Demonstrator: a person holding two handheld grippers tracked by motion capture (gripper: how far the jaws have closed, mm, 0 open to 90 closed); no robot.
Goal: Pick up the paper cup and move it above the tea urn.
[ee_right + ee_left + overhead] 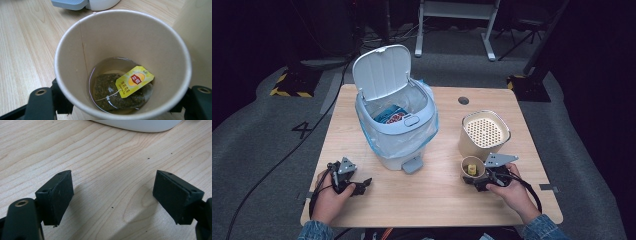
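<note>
Right tool (120, 105) straddles the paper cup (122, 62), jaws wide on either side and not yet gripping, used tea bag (120, 92) inside, open bin (394, 120) beyond, left tool (112, 202) gaping idle — emptying's ahead.

White "4" painted on the grey floor (305, 129), red logo on yellow tea bag tag (134, 81), print too small to read
</note>
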